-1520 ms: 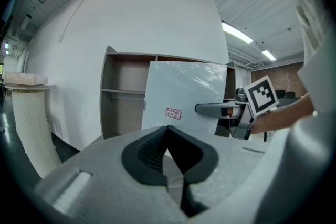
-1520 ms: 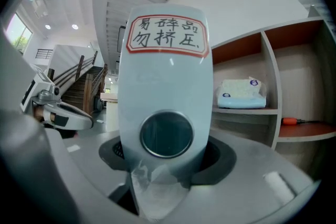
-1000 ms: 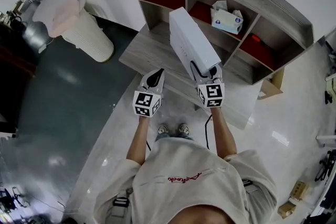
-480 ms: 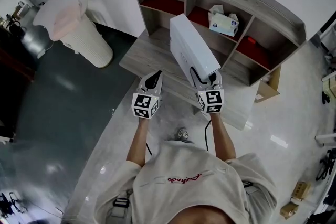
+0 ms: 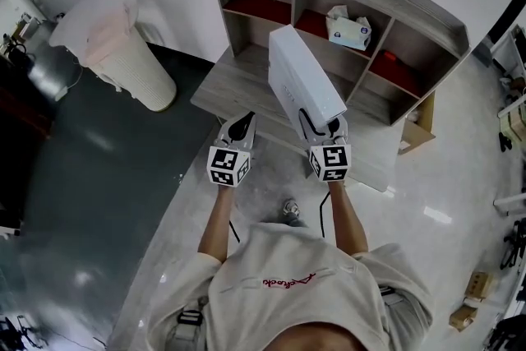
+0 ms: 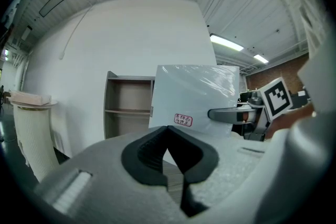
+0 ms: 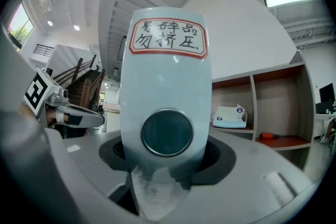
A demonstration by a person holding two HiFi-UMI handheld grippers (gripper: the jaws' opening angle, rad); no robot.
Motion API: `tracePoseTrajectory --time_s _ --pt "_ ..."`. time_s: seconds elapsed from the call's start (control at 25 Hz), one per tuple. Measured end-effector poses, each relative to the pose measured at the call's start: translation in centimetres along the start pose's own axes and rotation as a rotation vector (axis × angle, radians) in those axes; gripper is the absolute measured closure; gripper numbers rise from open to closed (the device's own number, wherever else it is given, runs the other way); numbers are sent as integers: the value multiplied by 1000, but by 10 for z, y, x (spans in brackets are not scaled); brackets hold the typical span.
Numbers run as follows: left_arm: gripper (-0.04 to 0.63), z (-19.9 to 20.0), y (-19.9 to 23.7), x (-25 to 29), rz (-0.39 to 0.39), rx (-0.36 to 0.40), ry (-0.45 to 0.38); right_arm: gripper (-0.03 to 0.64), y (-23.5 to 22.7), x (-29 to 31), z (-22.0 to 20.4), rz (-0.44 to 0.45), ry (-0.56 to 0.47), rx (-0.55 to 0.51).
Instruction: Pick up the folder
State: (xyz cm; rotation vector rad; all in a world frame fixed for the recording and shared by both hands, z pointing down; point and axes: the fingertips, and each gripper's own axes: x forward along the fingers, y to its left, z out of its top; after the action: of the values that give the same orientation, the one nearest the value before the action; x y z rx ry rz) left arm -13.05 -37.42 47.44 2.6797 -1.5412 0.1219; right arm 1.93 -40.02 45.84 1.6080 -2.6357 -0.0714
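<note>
Pale boxy folder [image 5: 304, 82], red-bordered spine label, aloft, roughly level.

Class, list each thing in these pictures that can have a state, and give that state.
folder: held up over the desk, gripped at its spine end.
right gripper: shut on the folder.
left gripper: shut, empty.
tissue pack: lying in the shelf's middle compartment.
basket: upright, lined with a bag.
</note>
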Motion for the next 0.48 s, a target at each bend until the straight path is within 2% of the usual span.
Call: tracePoseTrajectory --time_s 0.48 --pt "595 -1 -14 -50 -65 3 -19 339 44 -51 -5 -59 19 -9"
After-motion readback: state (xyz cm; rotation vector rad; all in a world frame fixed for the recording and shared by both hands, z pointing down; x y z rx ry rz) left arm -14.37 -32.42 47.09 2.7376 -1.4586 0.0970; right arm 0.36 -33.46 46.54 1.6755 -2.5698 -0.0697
